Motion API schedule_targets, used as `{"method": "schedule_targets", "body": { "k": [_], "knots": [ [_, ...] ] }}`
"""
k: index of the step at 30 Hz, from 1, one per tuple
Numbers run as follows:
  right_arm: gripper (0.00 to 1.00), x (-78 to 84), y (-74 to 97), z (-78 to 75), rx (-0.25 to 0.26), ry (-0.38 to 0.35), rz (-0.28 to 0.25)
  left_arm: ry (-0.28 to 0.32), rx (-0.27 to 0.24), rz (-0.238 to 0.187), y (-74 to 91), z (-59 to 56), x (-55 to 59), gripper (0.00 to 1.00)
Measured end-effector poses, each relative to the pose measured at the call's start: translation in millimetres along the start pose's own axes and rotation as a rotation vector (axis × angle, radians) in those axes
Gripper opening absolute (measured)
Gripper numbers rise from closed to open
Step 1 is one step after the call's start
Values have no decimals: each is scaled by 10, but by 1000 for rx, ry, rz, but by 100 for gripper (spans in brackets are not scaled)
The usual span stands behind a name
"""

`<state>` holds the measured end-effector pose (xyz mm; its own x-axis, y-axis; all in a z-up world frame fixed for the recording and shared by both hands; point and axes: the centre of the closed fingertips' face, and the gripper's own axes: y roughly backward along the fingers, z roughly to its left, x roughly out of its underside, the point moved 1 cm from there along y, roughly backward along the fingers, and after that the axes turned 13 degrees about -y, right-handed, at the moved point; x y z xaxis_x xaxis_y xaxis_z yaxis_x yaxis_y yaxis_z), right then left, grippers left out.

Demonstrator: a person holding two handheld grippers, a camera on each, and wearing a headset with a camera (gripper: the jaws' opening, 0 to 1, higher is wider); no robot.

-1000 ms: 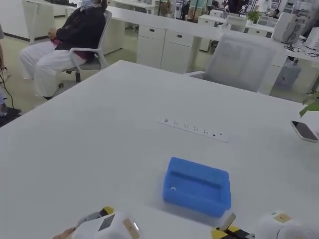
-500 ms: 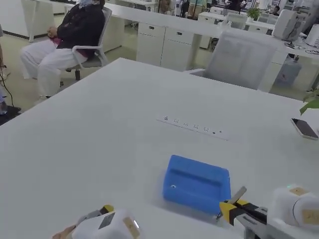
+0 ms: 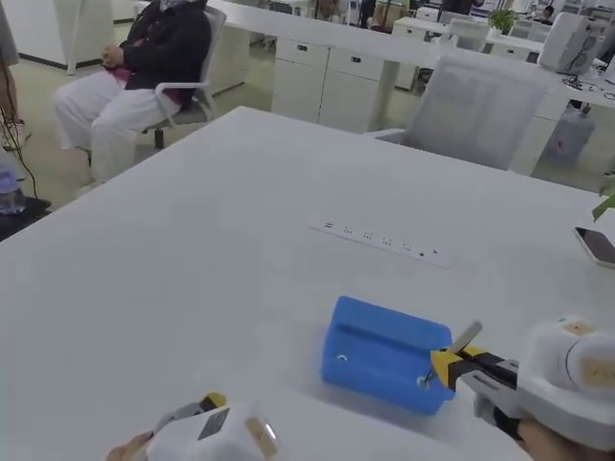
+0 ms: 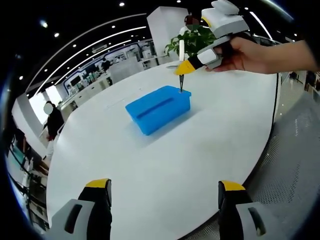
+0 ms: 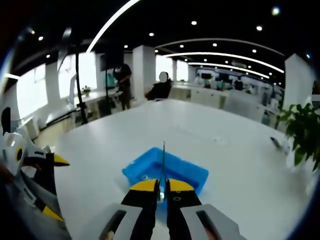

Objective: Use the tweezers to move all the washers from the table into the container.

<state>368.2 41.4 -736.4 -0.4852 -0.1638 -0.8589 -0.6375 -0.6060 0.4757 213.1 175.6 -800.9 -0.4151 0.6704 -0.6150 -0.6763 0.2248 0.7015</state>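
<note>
A blue container (image 3: 384, 353) sits on the white table (image 3: 192, 250), with one small washer (image 3: 343, 360) on its floor. My right gripper (image 3: 448, 366) is shut on thin silver tweezers (image 3: 465, 338). The tweezers' tip hangs over the container's near right corner. In the right gripper view the tweezers (image 5: 163, 159) point down at the container (image 5: 176, 171) and the washer (image 5: 144, 177). I cannot tell whether the tip holds anything. My left gripper (image 4: 164, 186) is open and holds nothing, low at the near left (image 3: 207, 408), apart from the container (image 4: 157, 107).
A power strip (image 3: 380, 242) is set into the table beyond the container. A phone (image 3: 598, 246) lies at the right edge. A grey chair (image 3: 480, 106) stands at the far side, and a person sits on a chair (image 3: 144, 67) at the far left.
My right gripper has come up from the bottom edge and carried the tweezers left, over the container's near right corner. The left gripper has stayed put. The head camera shifted slightly.
</note>
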Motion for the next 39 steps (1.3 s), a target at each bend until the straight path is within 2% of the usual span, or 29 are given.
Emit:
{"method": "schedule_targets", "body": {
  "k": [8, 9, 15, 22, 31, 39],
  "knots": [
    [3, -5, -216, -148, 17, 21, 8, 0, 8, 14, -8, -11, 22, 90],
    [3, 6, -213, -125, 20, 18, 13, -1, 6, 15, -9, -8, 22, 90],
    [3, 143, -385, -185, 23, 13, 51, 2, 8, 26, -17, -10, 40, 90],
    [3, 245, -536, -262, 37, -42, 68, -7, 20, 42, -28, -40, 61, 90],
    [3, 381, -649, -300, 54, -38, 108, -2, 21, 42, -32, -37, 65, 89],
    [3, 392, -649, -312, 55, -25, 113, 0, 22, 48, -35, -39, 75, 89]
  ]
}}
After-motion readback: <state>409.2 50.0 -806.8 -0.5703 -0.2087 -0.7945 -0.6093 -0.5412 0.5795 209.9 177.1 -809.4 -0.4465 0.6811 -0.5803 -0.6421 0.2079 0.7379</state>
